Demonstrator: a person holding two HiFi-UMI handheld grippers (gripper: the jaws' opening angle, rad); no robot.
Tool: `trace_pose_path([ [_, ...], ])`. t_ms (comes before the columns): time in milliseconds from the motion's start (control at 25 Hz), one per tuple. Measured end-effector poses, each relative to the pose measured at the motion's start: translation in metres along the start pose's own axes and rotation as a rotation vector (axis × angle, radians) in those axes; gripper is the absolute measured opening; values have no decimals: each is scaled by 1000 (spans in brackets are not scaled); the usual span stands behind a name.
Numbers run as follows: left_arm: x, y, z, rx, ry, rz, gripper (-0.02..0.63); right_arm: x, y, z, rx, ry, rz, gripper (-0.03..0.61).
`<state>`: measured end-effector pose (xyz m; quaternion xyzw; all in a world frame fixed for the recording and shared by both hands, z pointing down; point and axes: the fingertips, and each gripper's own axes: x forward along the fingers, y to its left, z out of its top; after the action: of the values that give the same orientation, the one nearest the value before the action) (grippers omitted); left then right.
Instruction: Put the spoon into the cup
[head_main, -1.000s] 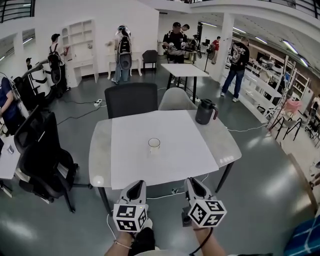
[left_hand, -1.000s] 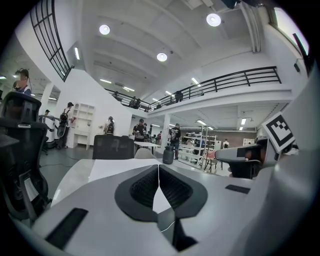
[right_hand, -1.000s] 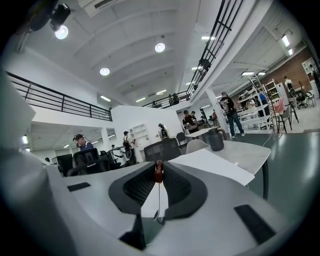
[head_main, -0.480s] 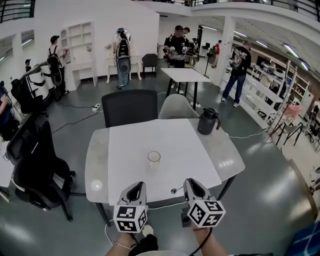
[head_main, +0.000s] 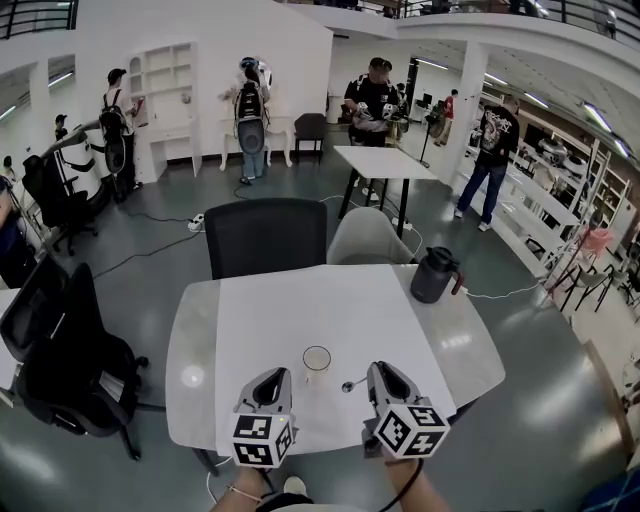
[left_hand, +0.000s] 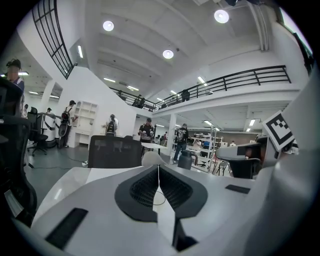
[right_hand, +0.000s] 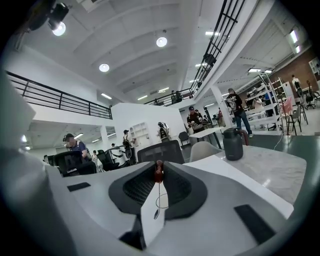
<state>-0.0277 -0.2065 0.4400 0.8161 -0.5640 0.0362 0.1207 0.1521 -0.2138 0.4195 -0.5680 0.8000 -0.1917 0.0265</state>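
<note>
A small clear cup (head_main: 317, 361) stands on the white sheet near the table's (head_main: 190, 340) front edge. My right gripper (head_main: 378, 372) is just right of it and shut on the spoon (head_main: 348, 385), whose bowl sticks out left toward the cup. In the right gripper view the jaws (right_hand: 158, 167) pinch a reddish handle end, and the thin spoon (right_hand: 156, 212) hangs below them. My left gripper (head_main: 270, 377) sits left of the cup with nothing in it. In the left gripper view its jaws (left_hand: 158, 172) meet in a thin line.
A dark jug (head_main: 435, 275) stands at the table's far right. A black chair (head_main: 265, 235) and a pale chair (head_main: 365, 238) are behind the table, and a black office chair (head_main: 70, 350) is at the left. Several people stand far back.
The view has come closer to the table. Both grippers went from in front of the near edge to over it, beside the cup. The spoon's bowl has come into view.
</note>
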Motion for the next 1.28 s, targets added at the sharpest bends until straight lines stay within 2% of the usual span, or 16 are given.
trace_pose_path([
  [240,30,26,5,-9,6,25,21,40,-7,0,11,18,6,67],
  [600,54,41,-6,-56,43,88,21,72,-25,2,12,71,30,67],
  [1040,64,45,-14,-77,61,143,21,93,-30,1,-7,118,85,67],
  [1280,57,61,-23,-97,76,191,21,109,-21,-6,-7,140,115,67],
])
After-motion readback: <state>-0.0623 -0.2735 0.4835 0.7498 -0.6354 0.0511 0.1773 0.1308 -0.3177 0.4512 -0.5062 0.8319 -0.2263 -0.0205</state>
